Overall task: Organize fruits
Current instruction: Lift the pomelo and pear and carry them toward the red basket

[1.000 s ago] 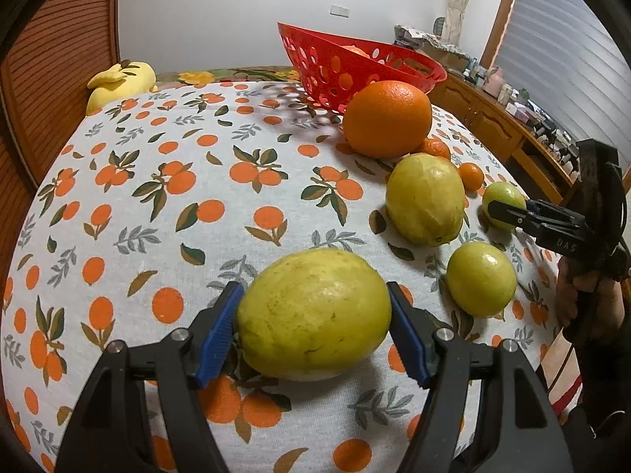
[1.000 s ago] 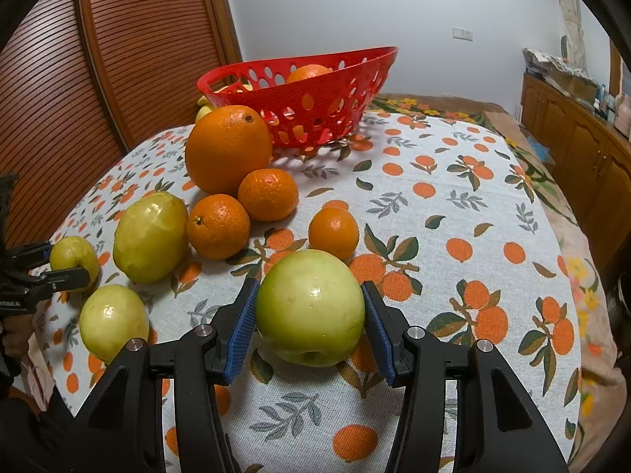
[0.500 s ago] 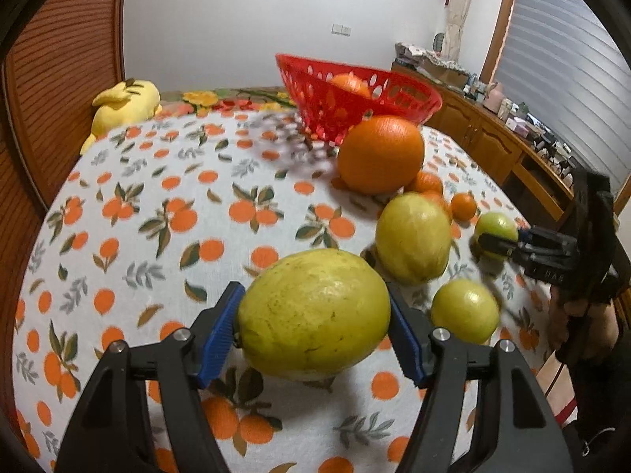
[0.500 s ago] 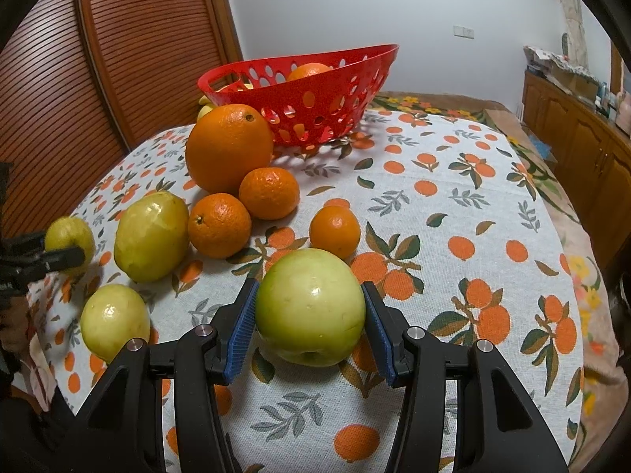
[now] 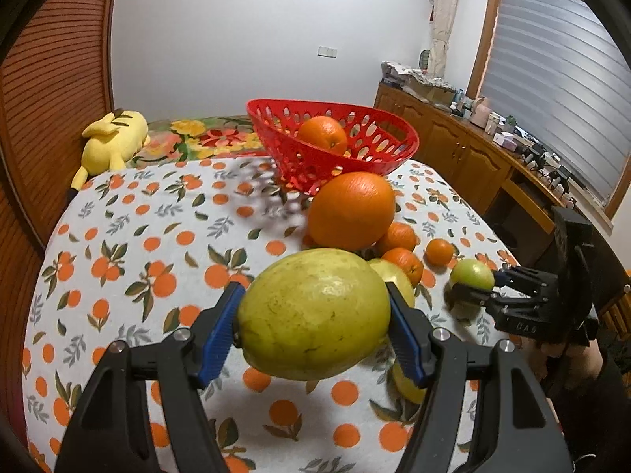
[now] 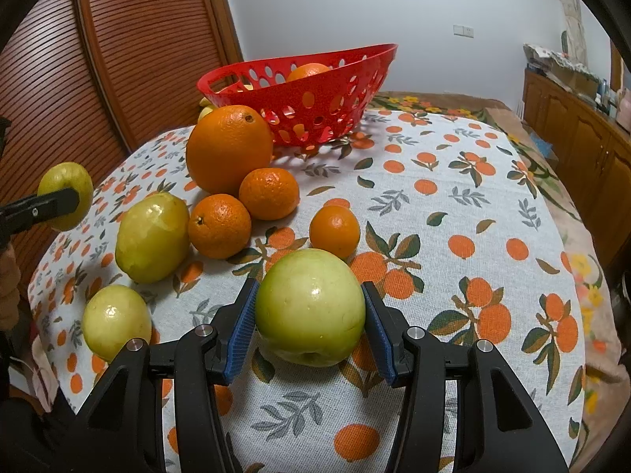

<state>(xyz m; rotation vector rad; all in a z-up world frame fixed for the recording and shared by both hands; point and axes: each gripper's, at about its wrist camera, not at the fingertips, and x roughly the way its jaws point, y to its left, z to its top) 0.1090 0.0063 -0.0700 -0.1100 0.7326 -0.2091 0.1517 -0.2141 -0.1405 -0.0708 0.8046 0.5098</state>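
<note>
Only "DAS" can be read, on the right tongs (image 5: 471, 289) body.

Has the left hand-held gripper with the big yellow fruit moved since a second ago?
Yes. The left hand-held gripper has risen, carrying the yellow fruit off the tablecloth and toward the red basket.

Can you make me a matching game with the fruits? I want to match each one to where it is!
Things:
1. big yellow-green fruit
2. green apple
3. orange behind the holes
4. biggest orange

Places:
a. on the tablecloth, just in front of the basket
b. in the red basket
c. in the left gripper
d. in the right gripper

Pairs: 1-c, 2-d, 3-b, 4-a
</note>
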